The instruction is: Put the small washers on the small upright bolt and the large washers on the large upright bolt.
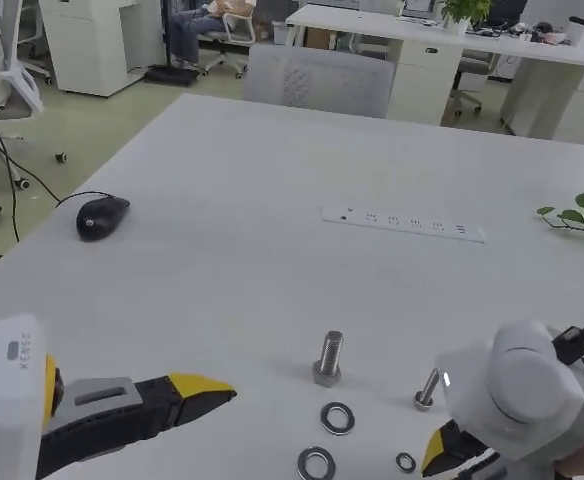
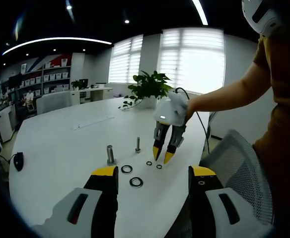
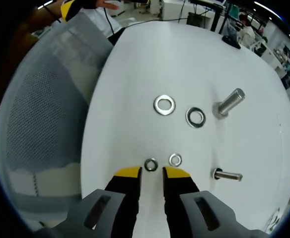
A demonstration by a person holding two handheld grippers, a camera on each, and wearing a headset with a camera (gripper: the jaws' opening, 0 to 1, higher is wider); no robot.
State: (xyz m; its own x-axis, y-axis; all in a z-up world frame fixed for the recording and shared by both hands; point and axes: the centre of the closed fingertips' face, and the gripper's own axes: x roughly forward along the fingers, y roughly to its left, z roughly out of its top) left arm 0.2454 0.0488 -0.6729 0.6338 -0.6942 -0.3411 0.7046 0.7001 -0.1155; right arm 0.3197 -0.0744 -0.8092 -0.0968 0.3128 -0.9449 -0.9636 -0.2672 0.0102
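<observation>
The two small washers (image 3: 151, 164) lie flat on the counter (image 3: 150, 59), just beside each other and right off the tips of the right hand-held gripper (image 3: 152, 173). The small bolt (image 3: 227, 175) stands near them. The large bolt (image 3: 228, 103) is further out, with the two large washers (image 3: 164, 104) flat beside it. No washer is on either bolt yet.

Our read on handling: these are thin steel rings, stiff and light, with nothing to break. They're slick and sit flush on a smooth top, so a straight pinch from above will likely skid. We'd grip one across its outer rim, edge to edge, or tip one edge up first and then close on the flat faces. The large ones are heavier and pose the same problem, but give more rim to bite.

Right hand-held gripper: jaws a narrow gap apart, nothing between them, aimed down at the nearer small washer. We can't tell whether the tips touch the counter.

Left hand-held gripper (image 2: 153, 172): jaws wide apart, empty, held well back from the parts.
</observation>
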